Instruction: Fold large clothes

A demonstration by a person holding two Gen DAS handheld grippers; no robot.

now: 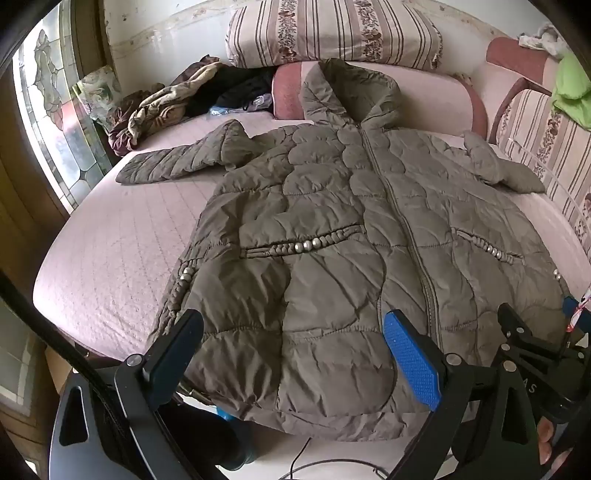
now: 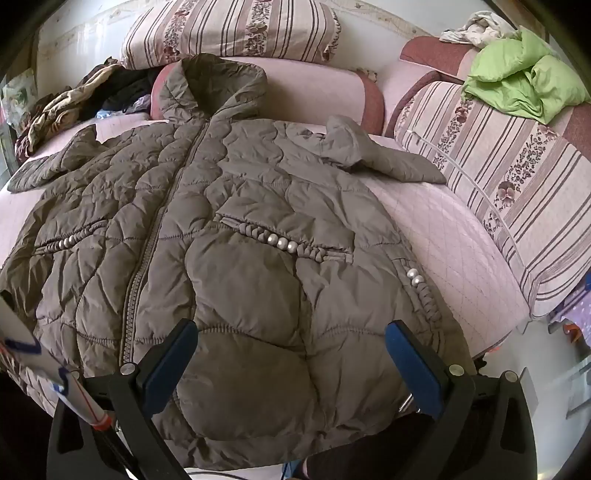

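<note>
An olive quilted hooded jacket (image 1: 332, 229) lies flat, front up and zipped, on a pink quilted bed (image 1: 110, 251). Its hood rests against a pink bolster and both sleeves spread outward. My left gripper (image 1: 291, 332) is open above the jacket's lower left hem and holds nothing. The jacket fills the right wrist view (image 2: 240, 229) too, where my right gripper (image 2: 291, 339) is open above its lower right hem and empty. The right gripper's frame also shows at the left wrist view's right edge (image 1: 524, 350).
Striped floral cushions (image 2: 498, 177) line the bed's right side and back (image 1: 332, 33). A green cloth (image 2: 524, 77) lies on the right cushion. A pile of dark and brown clothes (image 1: 177, 99) sits at the back left, by a stained-glass window (image 1: 55, 110).
</note>
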